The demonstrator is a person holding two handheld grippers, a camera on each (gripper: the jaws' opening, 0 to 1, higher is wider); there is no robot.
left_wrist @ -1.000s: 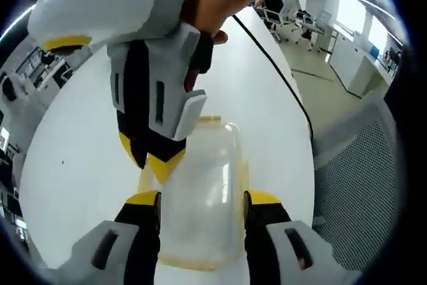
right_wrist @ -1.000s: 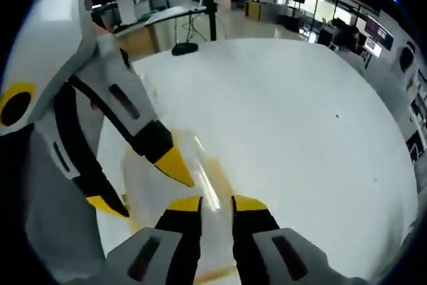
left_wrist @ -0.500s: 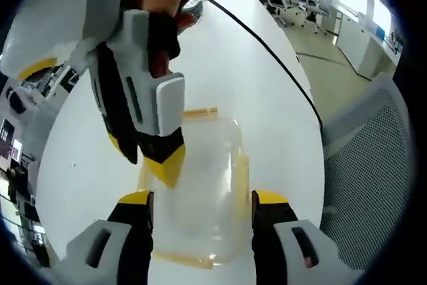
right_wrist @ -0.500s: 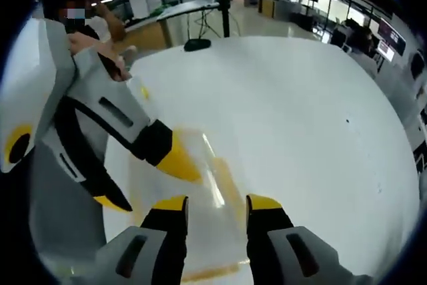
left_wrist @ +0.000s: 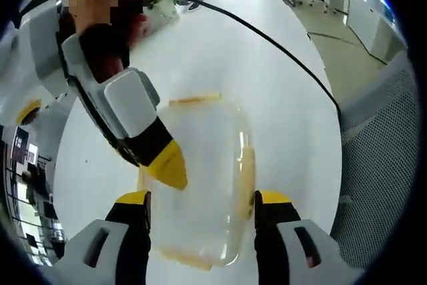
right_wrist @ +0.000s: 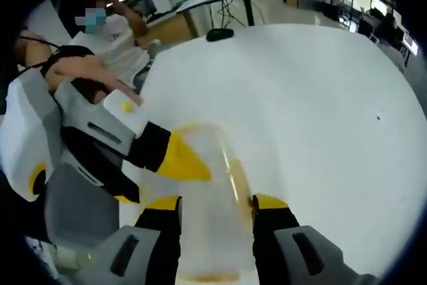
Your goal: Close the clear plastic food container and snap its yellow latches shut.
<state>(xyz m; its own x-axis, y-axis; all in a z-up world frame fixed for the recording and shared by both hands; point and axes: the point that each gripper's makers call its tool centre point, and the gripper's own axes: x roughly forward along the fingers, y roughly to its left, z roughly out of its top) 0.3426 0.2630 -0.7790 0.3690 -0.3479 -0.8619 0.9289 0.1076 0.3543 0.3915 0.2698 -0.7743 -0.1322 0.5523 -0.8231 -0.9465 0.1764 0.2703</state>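
Observation:
The clear plastic container (left_wrist: 200,171) lies on the white table (left_wrist: 220,51) with its lid on. Yellow latches show at its far end (left_wrist: 193,99), right side (left_wrist: 245,171) and near end (left_wrist: 179,255). My left gripper (left_wrist: 201,198) is open, one jaw on each side of the container. My right gripper (left_wrist: 157,165) reaches in from the upper left, its yellow tip over the container's left edge. In the right gripper view the container (right_wrist: 213,225) runs between the open jaws of my right gripper (right_wrist: 215,203). The left gripper (right_wrist: 157,181) slants in from the left there.
A black cable (left_wrist: 267,38) crosses the table behind the container. A grey mesh chair (left_wrist: 380,158) stands at the table's right edge. A black stand base (right_wrist: 219,33) sits at the table's far side, and a person's hand (right_wrist: 87,71) holds the left gripper.
My right gripper's jaws have opened wider around the container. The left jaws have spread slightly. Both cameras have risen and tilted, so the container shows more from above.

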